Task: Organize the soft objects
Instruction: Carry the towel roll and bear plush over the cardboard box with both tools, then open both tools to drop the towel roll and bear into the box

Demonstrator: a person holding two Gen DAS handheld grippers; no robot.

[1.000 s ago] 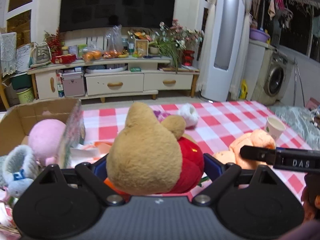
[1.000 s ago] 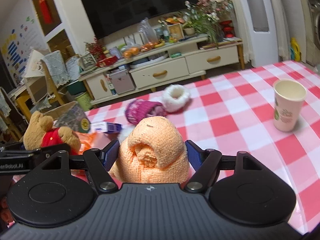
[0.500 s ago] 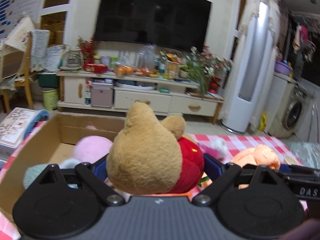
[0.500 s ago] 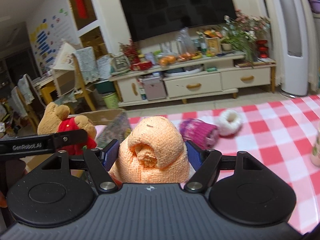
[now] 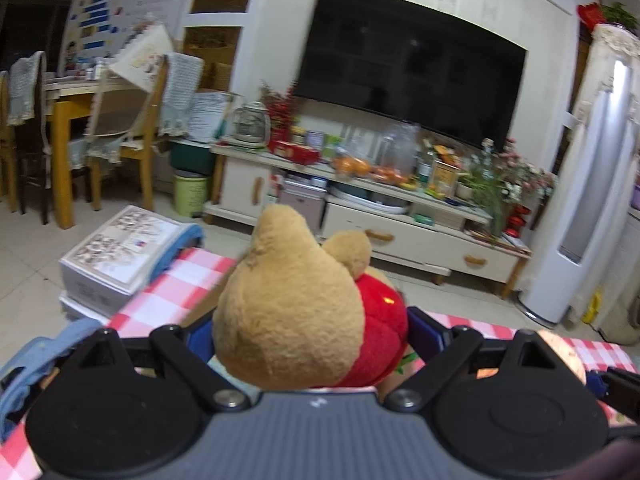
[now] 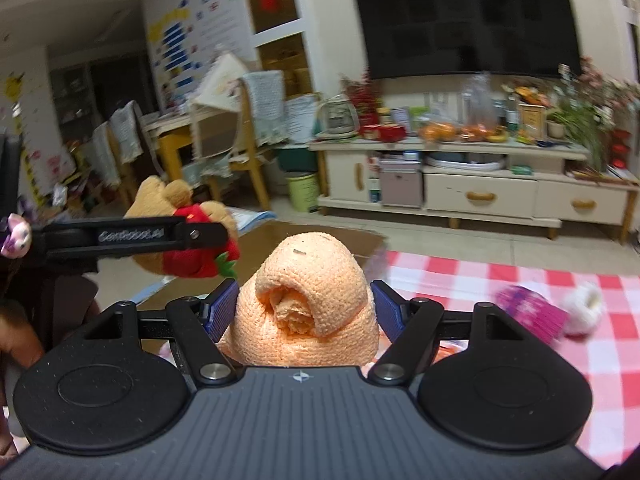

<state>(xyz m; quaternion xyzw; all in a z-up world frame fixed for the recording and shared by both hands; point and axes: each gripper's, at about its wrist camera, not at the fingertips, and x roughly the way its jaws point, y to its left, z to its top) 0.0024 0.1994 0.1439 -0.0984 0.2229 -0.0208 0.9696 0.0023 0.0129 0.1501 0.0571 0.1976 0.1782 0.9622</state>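
My left gripper point(image 5: 308, 332) is shut on a tan plush bear with a red shirt point(image 5: 296, 300) and holds it in the air. The same bear point(image 6: 184, 232) shows at the left of the right wrist view, clamped in the left gripper's black finger point(image 6: 132, 236). My right gripper point(image 6: 300, 308) is shut on a rolled orange knitted cloth point(image 6: 308, 300). A cardboard box point(image 6: 320, 240) lies just beyond the cloth, mostly hidden. A purple knit item point(image 6: 528, 312) and a white fluffy one point(image 6: 584, 308) lie on the red checked tablecloth point(image 6: 500, 280).
A white printed box with a blue cloth point(image 5: 120, 256) stands on the floor past the table's left edge. A TV cabinet point(image 5: 360, 208) with fruit and flowers runs along the far wall. Wooden chairs point(image 5: 132, 136) stand at the left.
Both grippers have swung left and lifted, with their loads still held. The box interior and pink plush have dropped out of the left wrist view. The paper cup has left the right wrist view.
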